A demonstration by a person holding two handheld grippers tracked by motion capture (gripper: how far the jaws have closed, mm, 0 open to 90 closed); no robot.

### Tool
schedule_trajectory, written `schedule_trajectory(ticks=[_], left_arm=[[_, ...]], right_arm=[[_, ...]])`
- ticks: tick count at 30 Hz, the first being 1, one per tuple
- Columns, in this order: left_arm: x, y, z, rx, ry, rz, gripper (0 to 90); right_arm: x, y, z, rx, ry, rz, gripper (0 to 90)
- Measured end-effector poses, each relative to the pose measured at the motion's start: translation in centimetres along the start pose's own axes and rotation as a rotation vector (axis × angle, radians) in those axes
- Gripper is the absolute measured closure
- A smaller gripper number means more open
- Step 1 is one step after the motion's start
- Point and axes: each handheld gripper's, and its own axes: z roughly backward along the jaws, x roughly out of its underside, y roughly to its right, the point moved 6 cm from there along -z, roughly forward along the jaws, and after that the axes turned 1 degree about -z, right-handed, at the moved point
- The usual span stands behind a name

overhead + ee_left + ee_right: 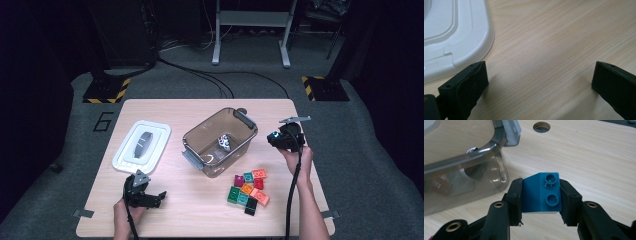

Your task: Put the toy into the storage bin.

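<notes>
The right gripper [540,195] is clamping a blue brick [541,195] squarely between its two black pads, studs facing the camera, and in the high view that right gripper [280,139] is hanging just off the near-right corner of the smoky clear bin [220,142], above the surface [200,210]. That sideways pinch looks deliberate: flat pads on flat brick faces, so nothing is twisting loose on the way over the rim. The bin's grey latch [511,132] is sitting close ahead in the right gripper view, so my read is that the brick is heading up and over that wall for a drop inside, where a small black-and-white item [225,142] is already lying. Nearer the person, the pile of coloured bricks [248,187] is waiting in a loose cluster within easy reach of that hand, which suggests more trips to come. Over on the other side, the left gripper [145,196] is resting low with its jaws spread wide and nothing between them, pointed across bare wood beside the white lid [456,35]. The lid [142,146] is parked flat and well apart from the bin, keeping the opening free for loading.
</notes>
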Motion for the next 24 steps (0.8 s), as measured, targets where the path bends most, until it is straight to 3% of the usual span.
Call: schedule_trajectory(ticks=[14,24], left_arm=[[0.0,0.0,0.0,0.000,0.000,0.000,0.5],[0.0,0.0,0.0,0.000,0.000,0.000,0.5]], right_arm=[[-3.5,0.8,0.7,0.034,0.022,0.010,58.8],[-6.1,0.0,1.5,0.031,0.048,0.038,58.8]])
